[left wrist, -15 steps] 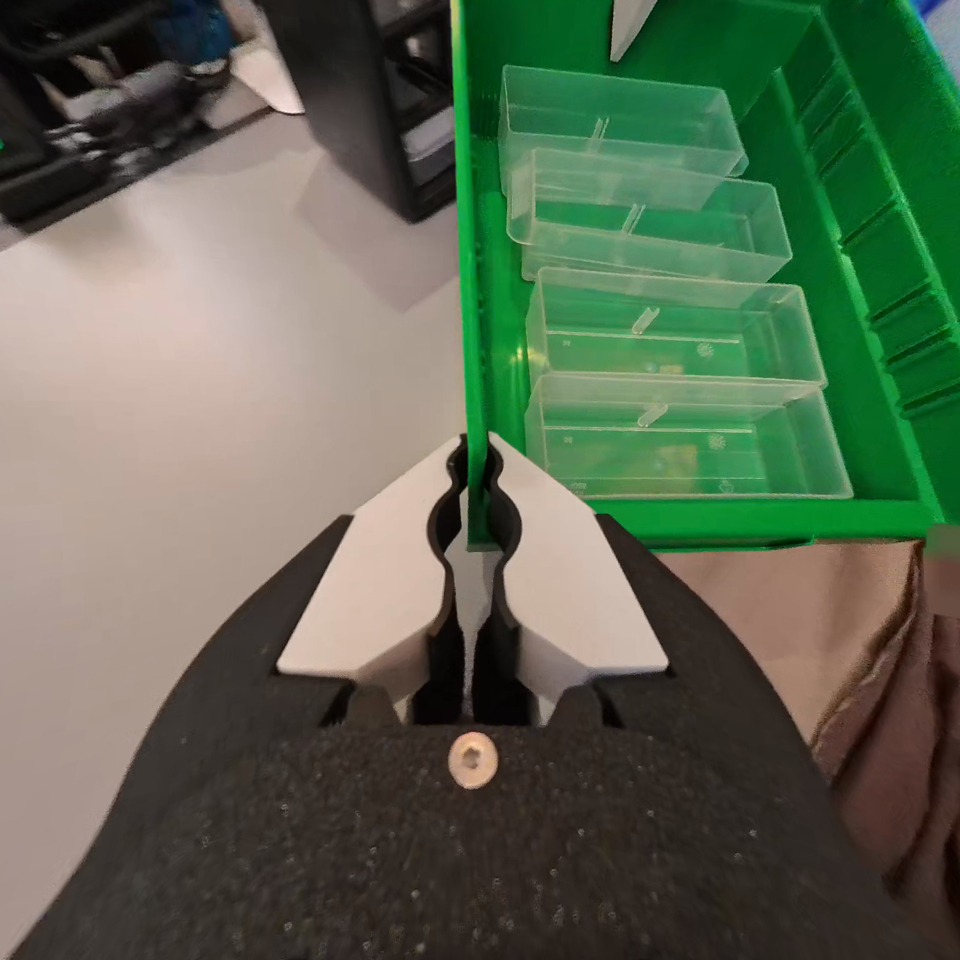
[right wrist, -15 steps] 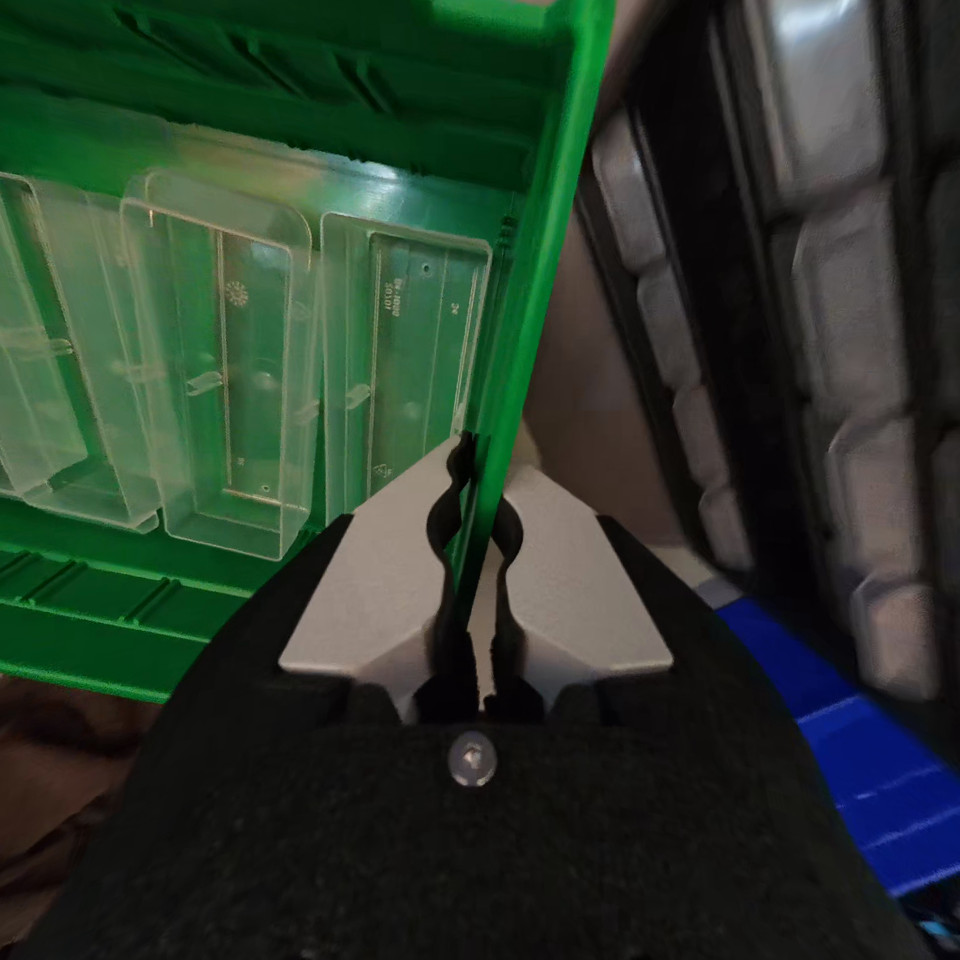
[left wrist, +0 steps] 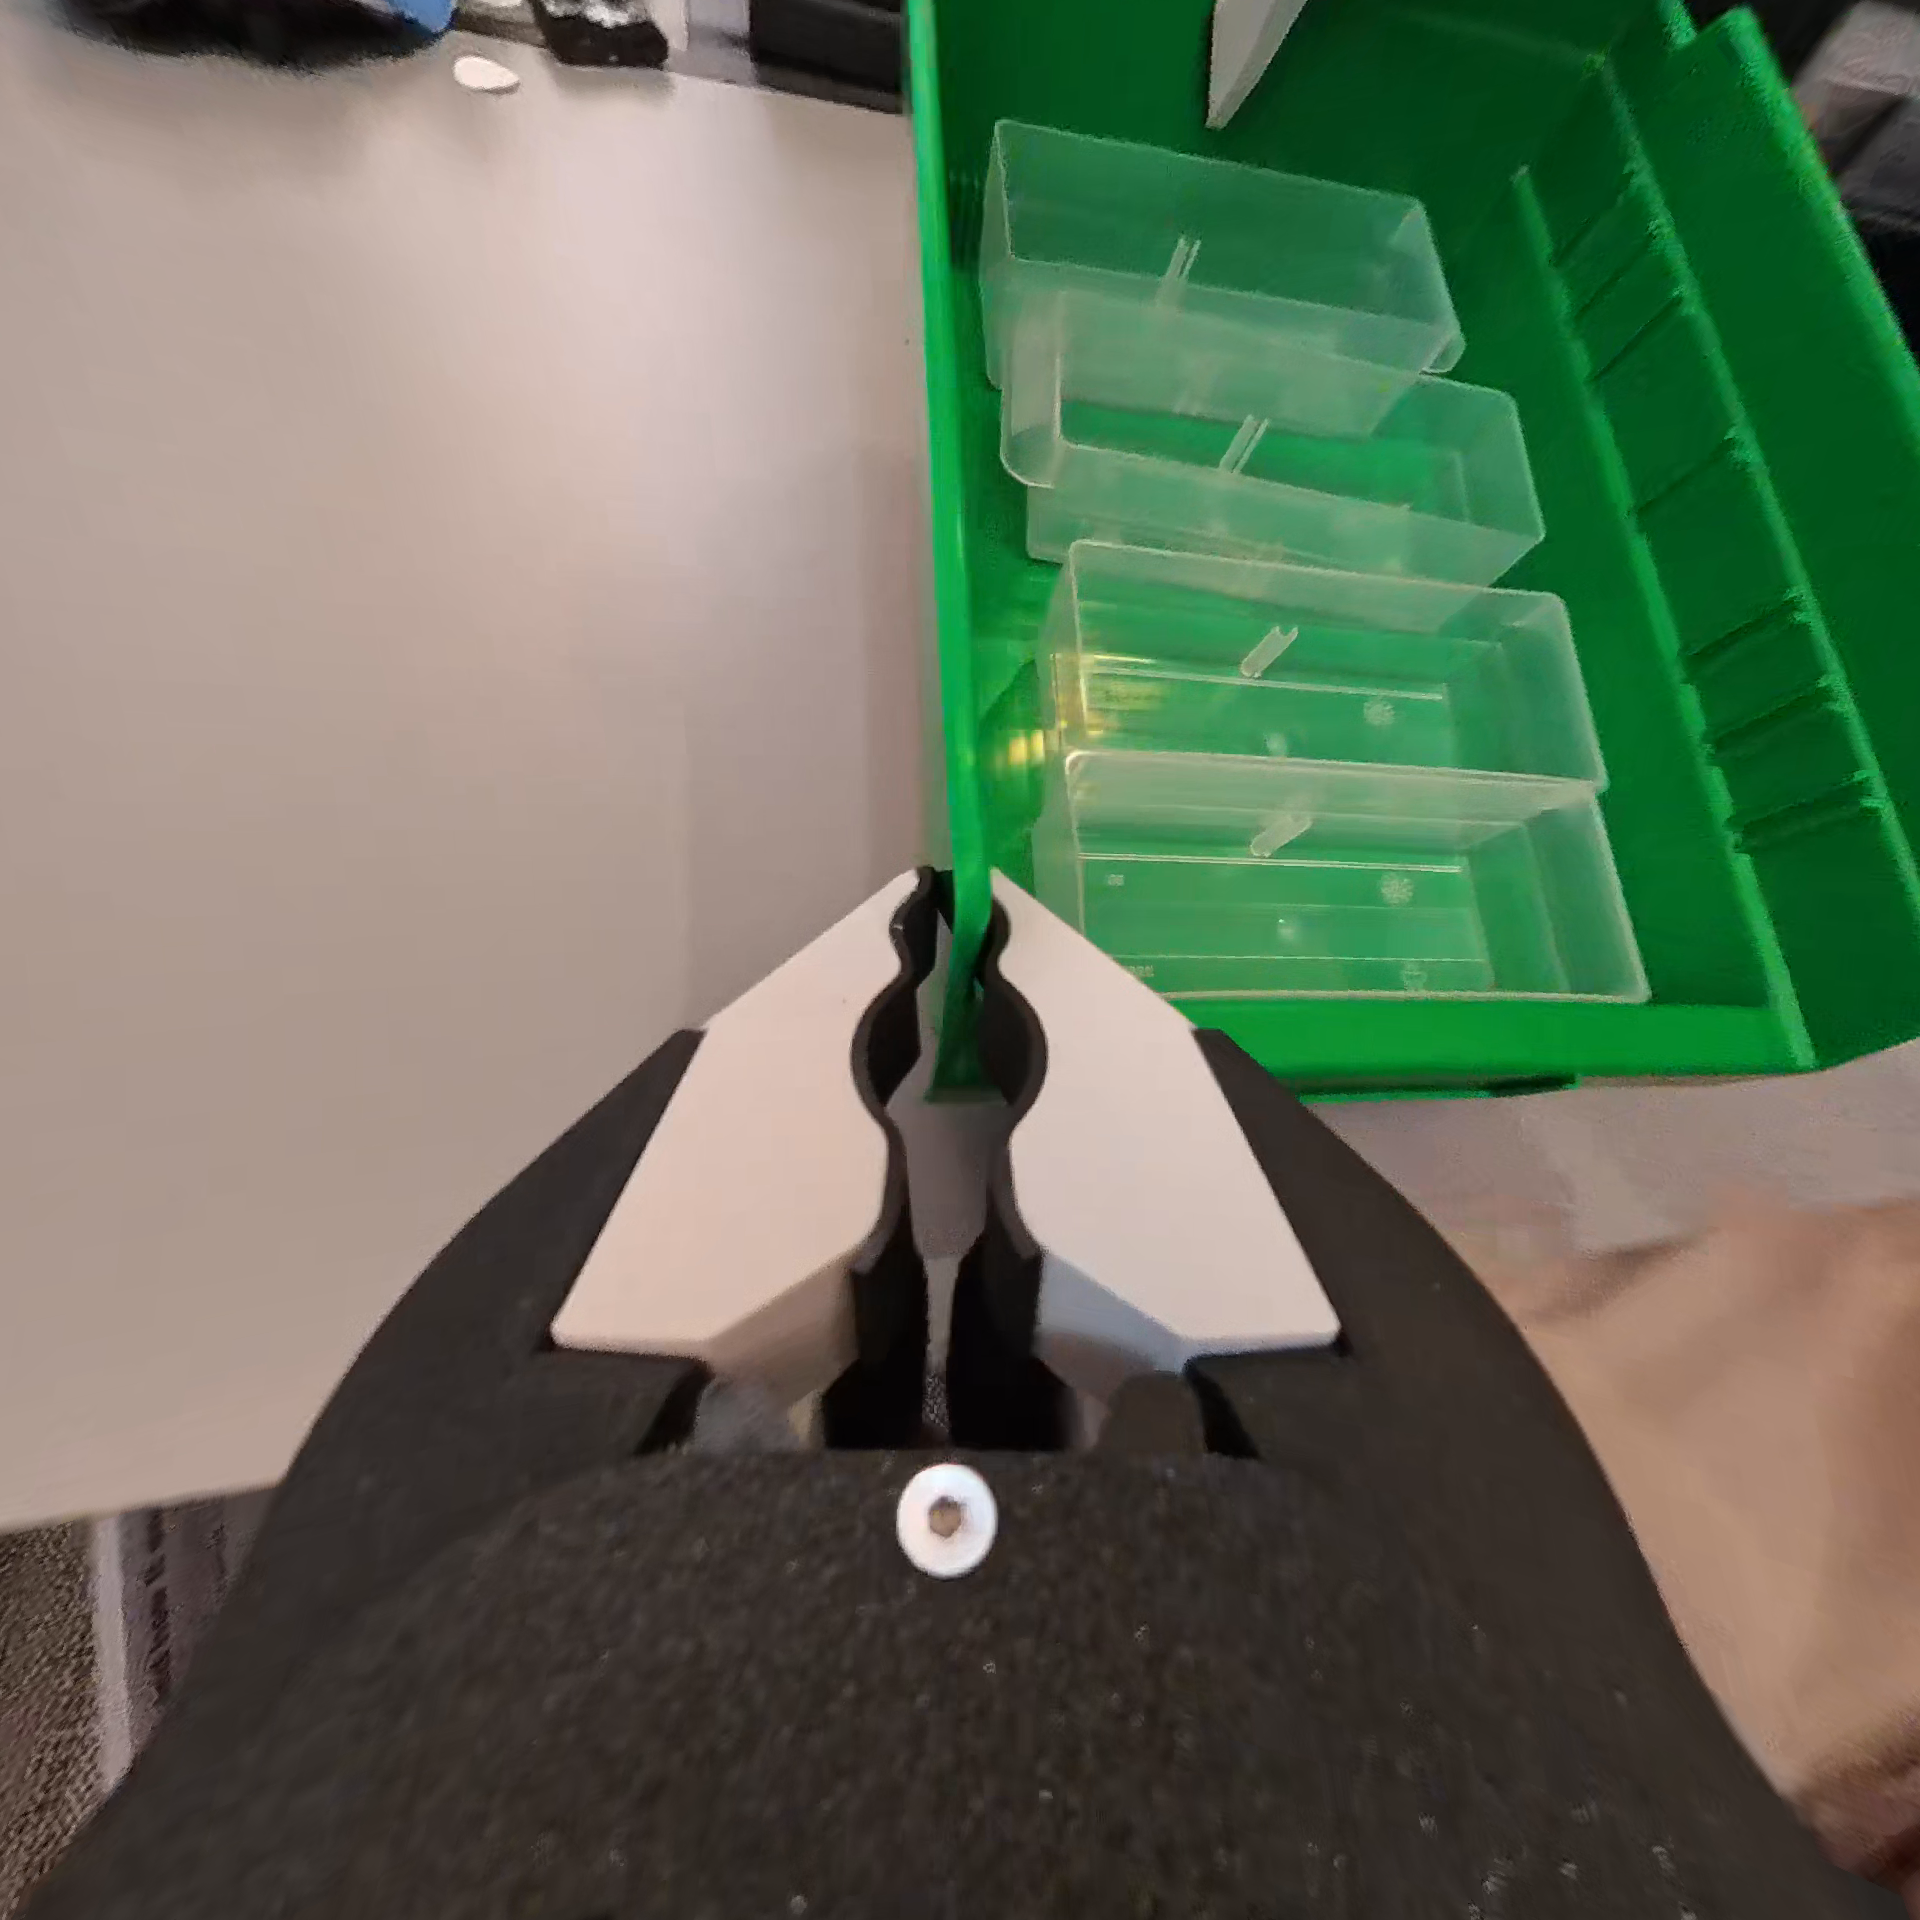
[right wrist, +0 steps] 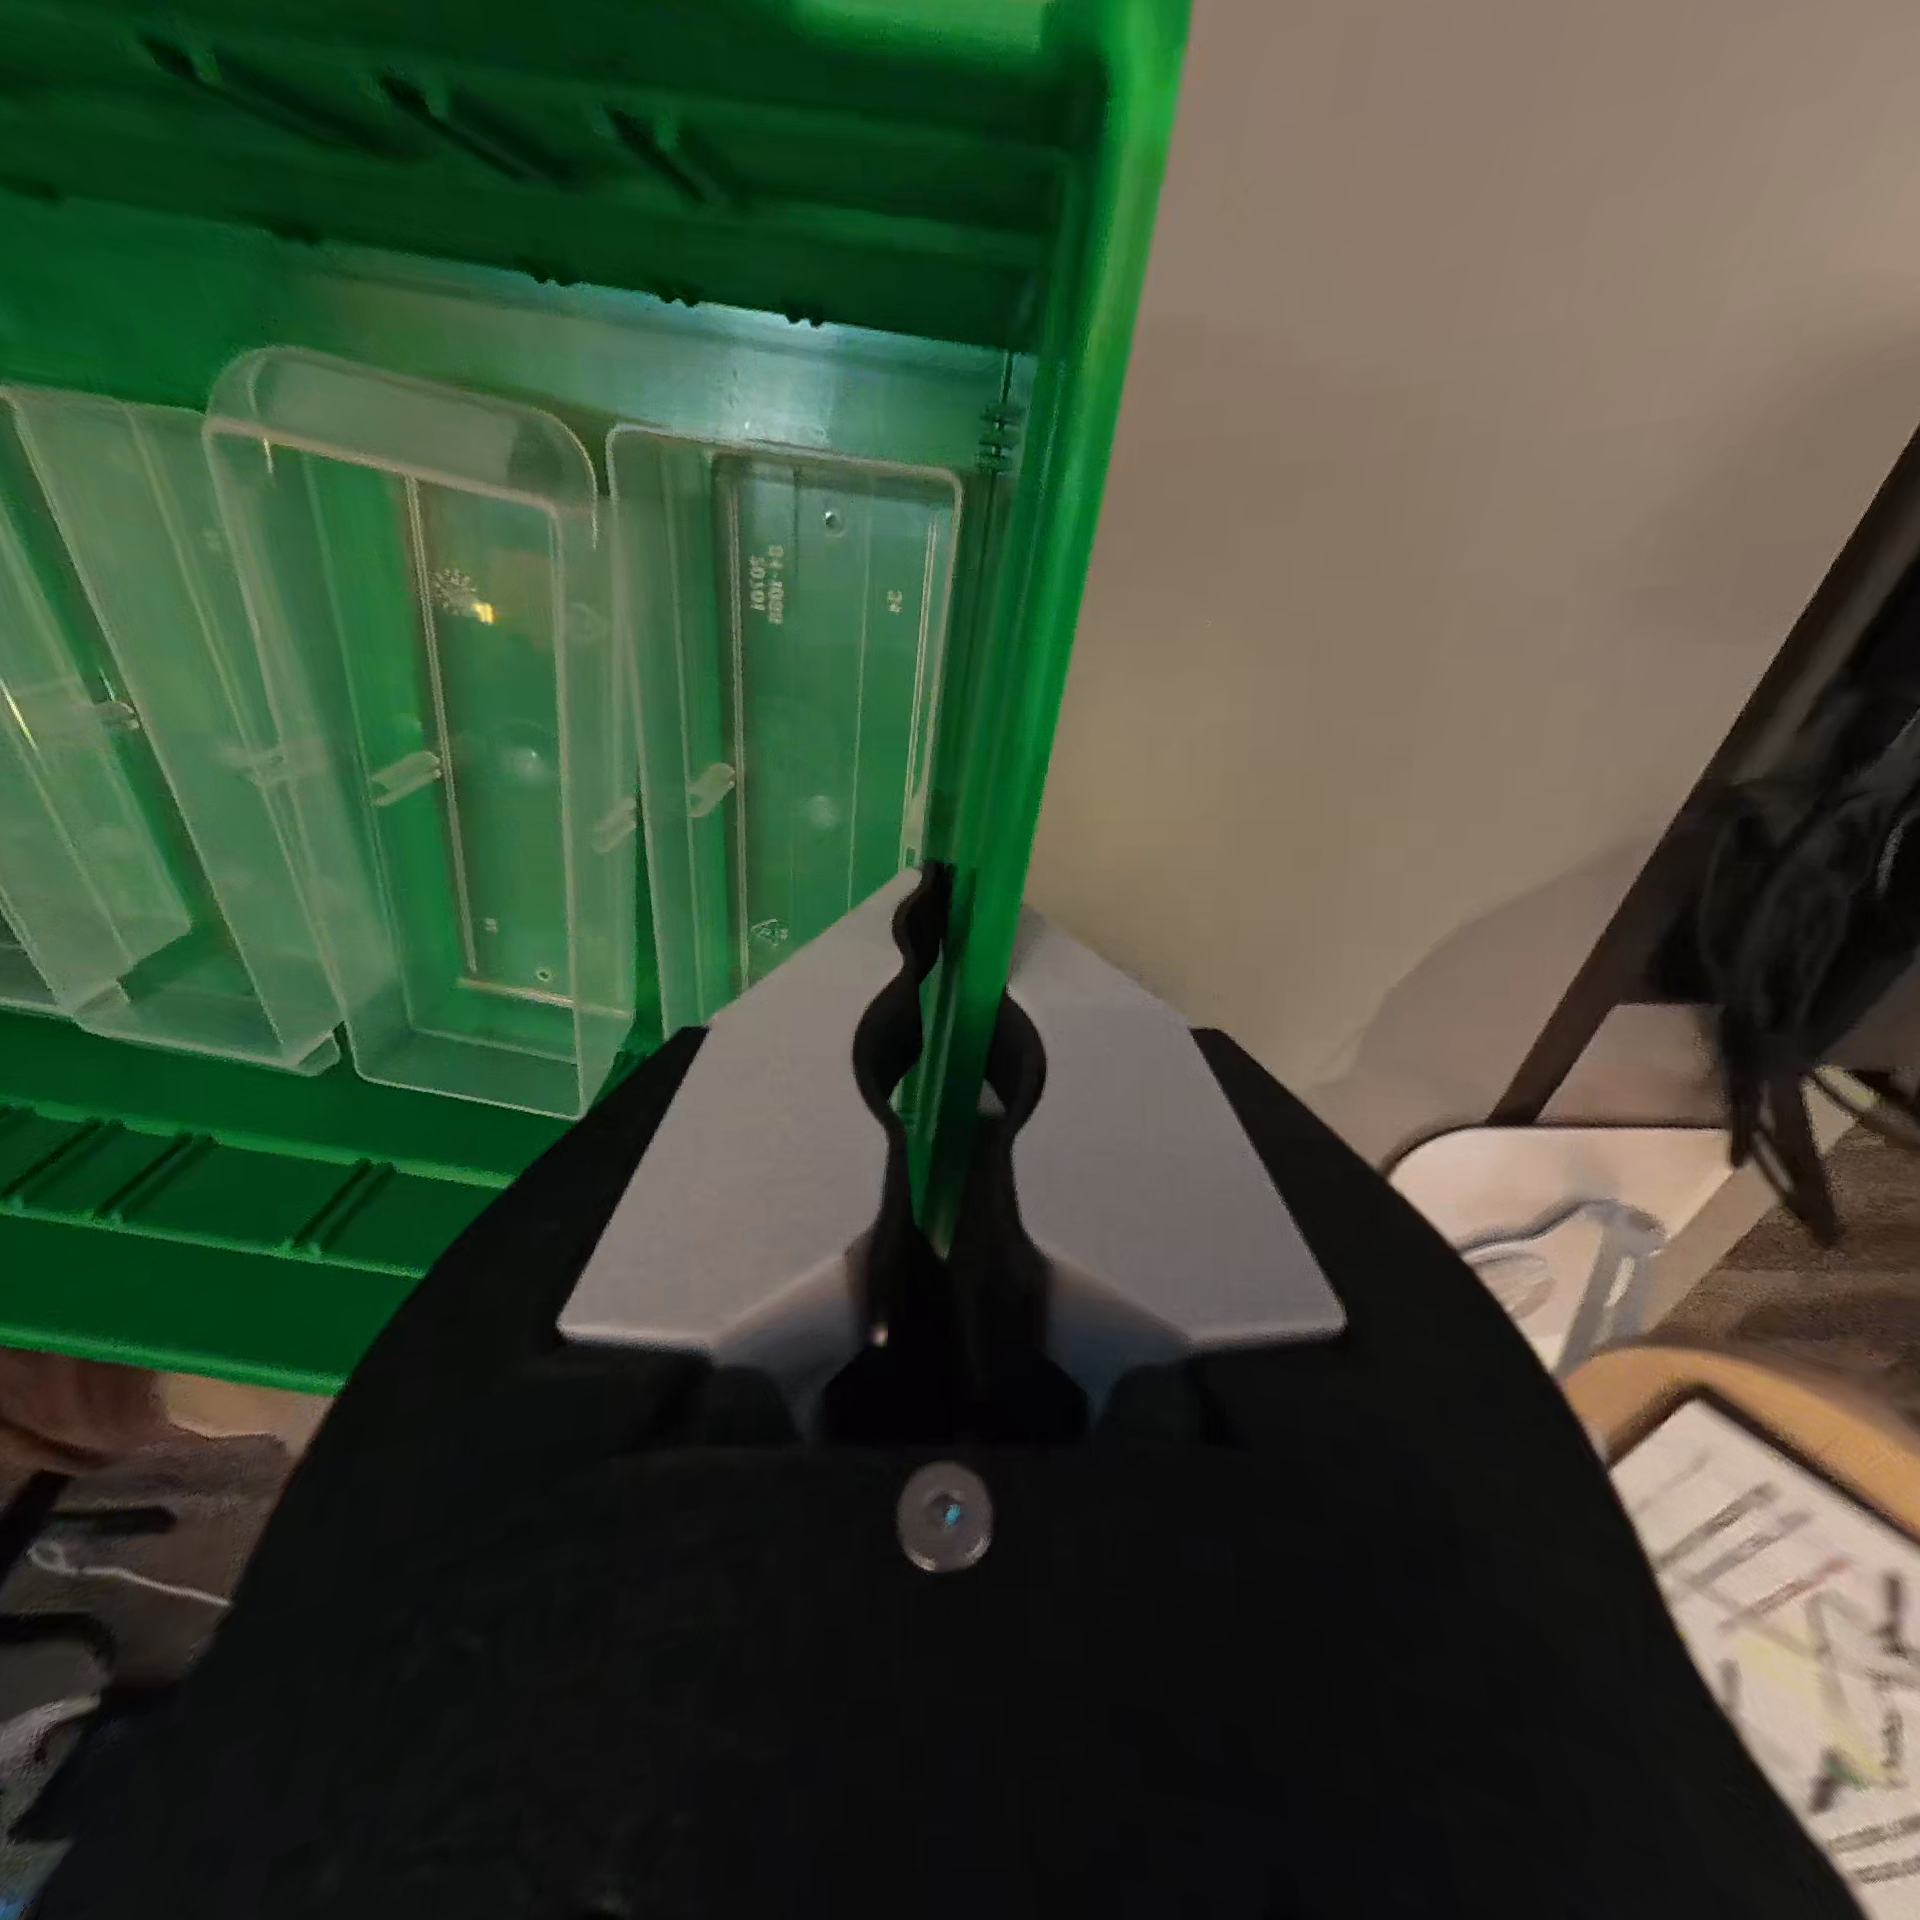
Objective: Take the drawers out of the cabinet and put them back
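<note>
I have the left gripper (left wrist: pixel 954 914) and right gripper (right wrist: pixel 961 914) each clamped on an opposite side wall of the green drawer (left wrist: pixel 1704 582), held above the pale table (left wrist: pixel 416 623) with clear trays (left wrist: pixel 1299 727) inside.

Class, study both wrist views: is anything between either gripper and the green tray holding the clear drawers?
Nothing visible. The left gripper is shut directly on one side wall of the green tray, and the right gripper is shut on the opposite wall. The clear drawers lie loose inside, apart from both grips.
</note>
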The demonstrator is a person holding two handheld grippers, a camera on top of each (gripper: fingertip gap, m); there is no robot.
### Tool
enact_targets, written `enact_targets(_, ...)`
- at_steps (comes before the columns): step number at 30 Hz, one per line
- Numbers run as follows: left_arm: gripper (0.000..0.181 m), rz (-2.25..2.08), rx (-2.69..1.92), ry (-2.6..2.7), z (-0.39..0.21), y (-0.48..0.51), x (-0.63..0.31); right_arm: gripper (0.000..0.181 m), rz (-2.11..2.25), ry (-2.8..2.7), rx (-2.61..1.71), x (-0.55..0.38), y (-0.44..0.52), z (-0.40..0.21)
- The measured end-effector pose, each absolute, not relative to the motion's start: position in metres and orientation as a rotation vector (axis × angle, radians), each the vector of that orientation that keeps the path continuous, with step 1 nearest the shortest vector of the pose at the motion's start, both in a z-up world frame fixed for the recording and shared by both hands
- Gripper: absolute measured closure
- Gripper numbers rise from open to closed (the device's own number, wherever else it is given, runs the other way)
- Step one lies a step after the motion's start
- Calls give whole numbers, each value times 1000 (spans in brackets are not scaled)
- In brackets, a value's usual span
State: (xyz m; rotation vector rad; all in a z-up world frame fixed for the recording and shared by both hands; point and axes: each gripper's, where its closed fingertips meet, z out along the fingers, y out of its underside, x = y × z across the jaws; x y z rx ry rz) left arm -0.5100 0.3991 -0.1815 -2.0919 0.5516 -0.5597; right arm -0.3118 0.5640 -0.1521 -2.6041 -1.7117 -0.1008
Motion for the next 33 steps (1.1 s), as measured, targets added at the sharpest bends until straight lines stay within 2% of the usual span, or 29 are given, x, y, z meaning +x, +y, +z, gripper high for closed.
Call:
enact_targets(5, 177, -561, -2103, 506, -181, 439, -475, 180, -21, -1788, -2650, -279, 611, -169)
enact_targets(11, 178, -502, -2138, 556, -191, 478, -440, 178, -154, -1789, -2722, -252, 656, -189)
enact_targets(18, 180, -448, -2152, 490, -195, 511, -462, 172, -117, -1764, -2664, -274, 686, -204)
enact_targets(20, 179, -454, -2161, 493, -195, 514, -464, 162, -218, -1715, -2616, -277, 696, -197)
enact_targets(22, 179, -465, -2172, 484, -195, 516, -466, 145, -255, -1612, -2514, -289, 707, -172)
enact_targets(24, 178, -479, -2173, 435, -195, 519, -469, 141, -231, -1467, -2407, -301, 708, -125)
enact_targets(26, 166, -454, -2160, 390, -191, 520, -478, 138, -168, -1297, -2269, -311, 693, -67)
enact_targets(29, 147, -445, -2103, 365, -168, 503, -488, 137, -28, -1087, -2090, -303, 624, 14)
enact_targets(33, 143, -458, -2012, 413, -128, 453, -494, 134, 211, -917, -1900, -261, 487, 57)
